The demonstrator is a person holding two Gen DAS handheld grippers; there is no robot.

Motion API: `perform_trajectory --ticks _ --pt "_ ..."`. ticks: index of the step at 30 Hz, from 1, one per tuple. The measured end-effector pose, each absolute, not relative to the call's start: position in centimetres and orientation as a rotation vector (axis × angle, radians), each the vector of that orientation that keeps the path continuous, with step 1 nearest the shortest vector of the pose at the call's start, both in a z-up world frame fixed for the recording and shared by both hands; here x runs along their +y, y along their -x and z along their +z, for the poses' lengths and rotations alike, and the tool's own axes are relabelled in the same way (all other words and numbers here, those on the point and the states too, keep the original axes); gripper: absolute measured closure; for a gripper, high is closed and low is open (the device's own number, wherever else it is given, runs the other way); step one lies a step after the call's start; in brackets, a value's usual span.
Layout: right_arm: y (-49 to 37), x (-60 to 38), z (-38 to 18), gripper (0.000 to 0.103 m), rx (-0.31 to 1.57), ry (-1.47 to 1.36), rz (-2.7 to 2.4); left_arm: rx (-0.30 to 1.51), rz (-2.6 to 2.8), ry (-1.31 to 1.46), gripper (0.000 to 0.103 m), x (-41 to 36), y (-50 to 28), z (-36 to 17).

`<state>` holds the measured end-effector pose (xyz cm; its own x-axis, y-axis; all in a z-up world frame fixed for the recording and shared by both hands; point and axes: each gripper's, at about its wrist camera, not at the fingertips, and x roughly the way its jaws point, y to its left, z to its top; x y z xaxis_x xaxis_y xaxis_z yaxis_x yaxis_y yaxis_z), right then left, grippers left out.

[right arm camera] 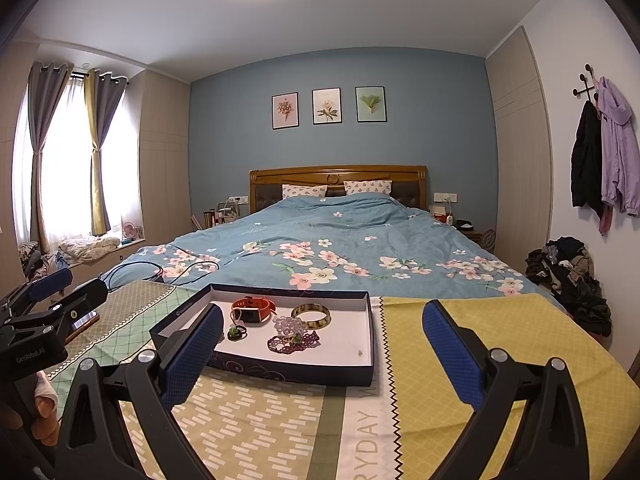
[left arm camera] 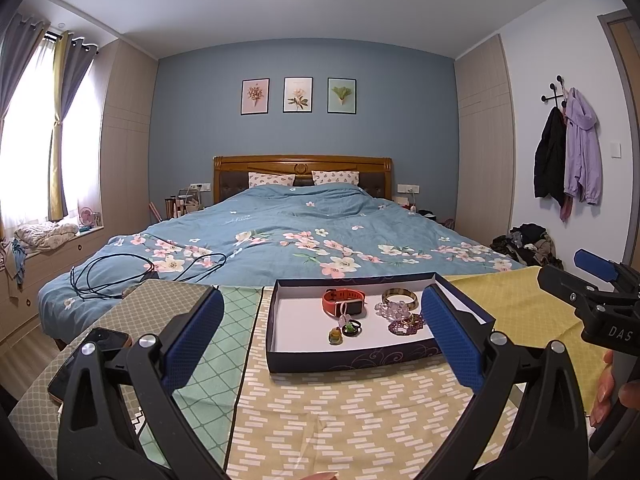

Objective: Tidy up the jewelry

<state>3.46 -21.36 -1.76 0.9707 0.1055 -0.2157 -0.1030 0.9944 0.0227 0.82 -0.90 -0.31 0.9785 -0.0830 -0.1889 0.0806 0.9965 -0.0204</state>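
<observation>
A shallow dark-blue box (left arm camera: 352, 360) (right arm camera: 296, 374) with a white floor lies on the patterned cloth. Inside it are an orange watch (left arm camera: 344, 302) (right arm camera: 254, 308), a brownish bangle (left arm camera: 400, 298) (right arm camera: 311, 315), a clear bead bracelet (left arm camera: 390, 309) (right arm camera: 288, 325), a purple bead string (left arm camera: 406, 325) (right arm camera: 294, 342) and small green and amber pendants (left arm camera: 345, 330) (right arm camera: 236, 333). My left gripper (left arm camera: 322, 340) is open in front of the box, nothing between its fingers. My right gripper (right arm camera: 322, 356) is open too, its left finger overlapping the box's near left corner.
A phone (left arm camera: 90, 360) lies on the cloth to the left of the box. Yellow cloth (right arm camera: 500, 332) covers the right part of the surface. Behind stands a bed (left arm camera: 304, 232) with a black cable (left arm camera: 148, 272) on it. A clothes pile (right arm camera: 568, 276) sits at the right wall.
</observation>
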Motion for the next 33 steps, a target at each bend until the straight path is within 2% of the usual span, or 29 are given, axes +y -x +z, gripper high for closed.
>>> perform_trajectory --ticks 33 --pt "-3.38 -21.47 -1.91 0.007 0.215 -0.015 0.105 0.195 -0.081 0.01 0.006 -0.86 -0.61 -0.48"
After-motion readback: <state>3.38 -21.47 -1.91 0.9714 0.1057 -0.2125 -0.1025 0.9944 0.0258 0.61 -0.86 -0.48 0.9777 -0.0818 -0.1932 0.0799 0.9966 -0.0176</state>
